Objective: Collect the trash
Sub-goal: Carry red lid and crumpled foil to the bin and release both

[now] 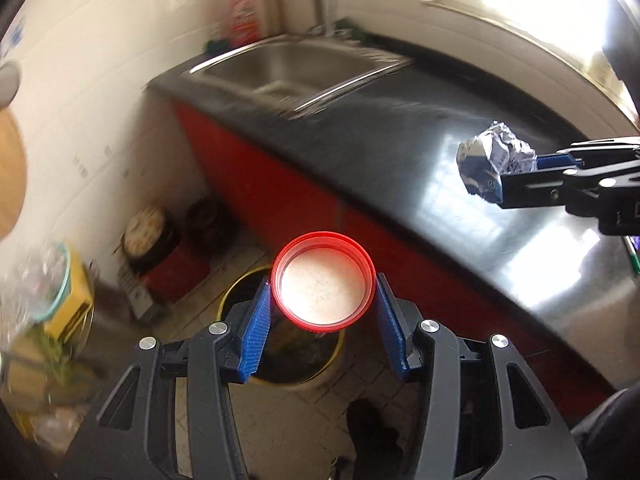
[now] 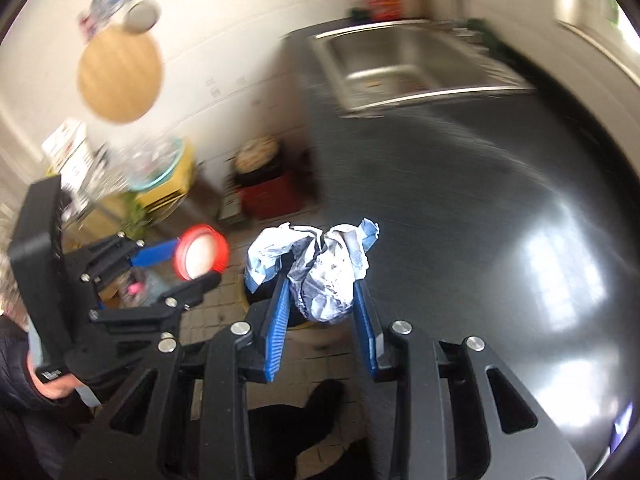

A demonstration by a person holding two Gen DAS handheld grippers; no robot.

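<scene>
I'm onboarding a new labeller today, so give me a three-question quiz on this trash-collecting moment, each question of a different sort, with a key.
1. True or false: the left gripper holds a red lid.
2. What does the right gripper hold? A) a glass jar B) a crumpled wrapper C) a sponge
3. Fill in: below the lid, on the floor, stands a yellow-rimmed ____.

Key: 1 true; 2 B; 3 bin.
</scene>
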